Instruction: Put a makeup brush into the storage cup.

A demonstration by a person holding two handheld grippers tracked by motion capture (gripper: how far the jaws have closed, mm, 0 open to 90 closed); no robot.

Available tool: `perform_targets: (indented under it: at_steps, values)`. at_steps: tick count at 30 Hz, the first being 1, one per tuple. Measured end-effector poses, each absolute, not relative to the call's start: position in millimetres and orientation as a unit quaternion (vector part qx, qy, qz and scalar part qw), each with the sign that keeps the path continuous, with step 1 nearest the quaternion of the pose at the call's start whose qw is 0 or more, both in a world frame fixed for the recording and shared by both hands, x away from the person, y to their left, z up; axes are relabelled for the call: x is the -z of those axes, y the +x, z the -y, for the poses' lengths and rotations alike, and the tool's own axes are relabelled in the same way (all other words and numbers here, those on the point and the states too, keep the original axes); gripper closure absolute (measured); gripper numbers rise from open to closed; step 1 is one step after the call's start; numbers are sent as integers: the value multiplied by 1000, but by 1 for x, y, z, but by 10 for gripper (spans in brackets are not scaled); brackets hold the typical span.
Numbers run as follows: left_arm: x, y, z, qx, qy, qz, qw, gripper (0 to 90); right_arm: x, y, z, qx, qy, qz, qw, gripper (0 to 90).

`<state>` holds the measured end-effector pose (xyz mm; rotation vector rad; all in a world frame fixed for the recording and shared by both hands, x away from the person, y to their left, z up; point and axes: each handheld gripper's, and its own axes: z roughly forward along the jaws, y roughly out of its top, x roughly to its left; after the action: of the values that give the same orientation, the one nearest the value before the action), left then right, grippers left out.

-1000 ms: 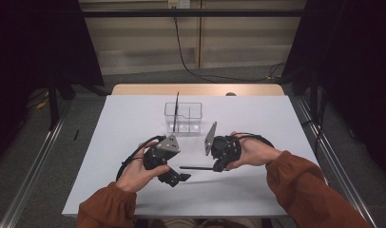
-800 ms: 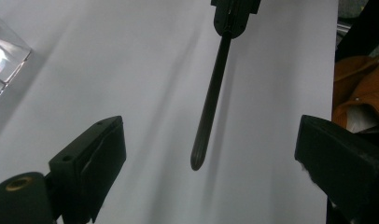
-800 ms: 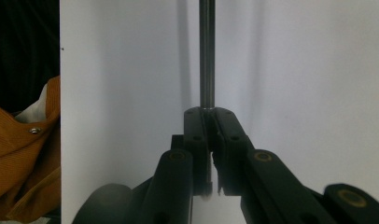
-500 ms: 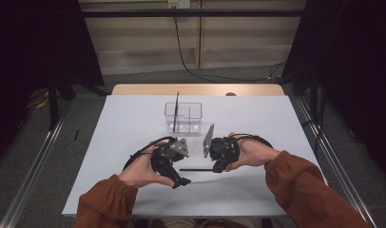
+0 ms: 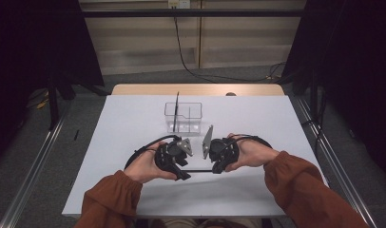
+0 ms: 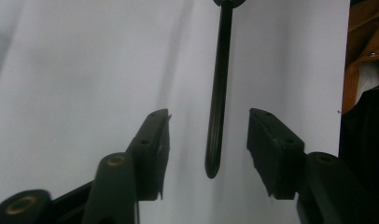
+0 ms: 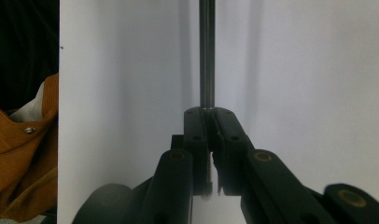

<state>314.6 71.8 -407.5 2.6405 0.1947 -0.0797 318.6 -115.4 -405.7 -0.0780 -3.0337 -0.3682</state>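
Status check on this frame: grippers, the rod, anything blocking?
Right gripper shut on thin black rod. Left gripper open, jaws just been closing either side of the rod's free end, pads not touching. Clear divided bin beyond; nothing in the way.

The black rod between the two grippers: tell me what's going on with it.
A person at the table holds a gripper in each hand. The right gripper is shut on one end of the rod, keeping it level above the table. The left gripper has its jaws on either side of the other end; they have just been closing but don't touch it yet. A clear bin behind already holds another rod upright.
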Motion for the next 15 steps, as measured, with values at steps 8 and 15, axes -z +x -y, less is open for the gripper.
perform_targets:
  at_steps: [8,15]
  values:
    - [410,320,-70,45,964,-72,251,647,407,318,114,121,-21,992,39,842]
    - [414,320,-66,52,965,-65,247,752,407,319,115,128,-22,991,40,842]
